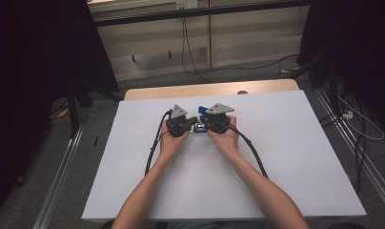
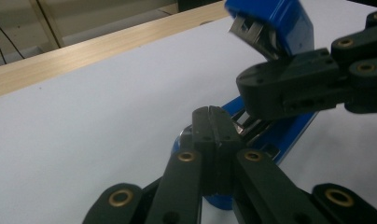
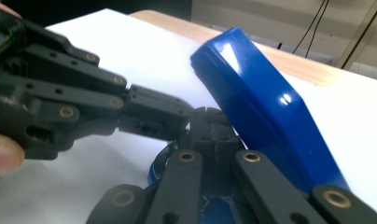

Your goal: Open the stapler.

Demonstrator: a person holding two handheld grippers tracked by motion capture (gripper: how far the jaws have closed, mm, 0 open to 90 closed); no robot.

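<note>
Two bare forearms come in from the bottom of the high view, each hand wrapped round a gripper near the desk's middle. Left hand holds the left gripper; right hand holds the right gripper. The two point inward at each other, tips almost meeting. A black cable trails back from each along the forearm toward the near edge.

Between the tips sits a blue stapler, small in the high view, with its blue lid sticking up just behind the right gripper's grey plate.

Left gripper view: left gripper fingers together, pads pressed flat with no gap, tips over the stapler base where metal parts show. The right gripper comes in from the right, its tip just beyond and touching or nearly touching the stapler's metal; the lid is swung open above it, metal underside showing.

Right gripper view: right gripper fingers together too, closed tight, blue base visible under them. The lid stands tilted up at the right, glossy. The left gripper enters from the left with a fingertip of the hand at the frame edge. Cannot tell whether either gripper pinches any stapler part.

White desk top, a wooden strip along the far edge. Beyond: grey floor, loose black cables, pale cabinet fronts, dark stands at both sides.
</note>
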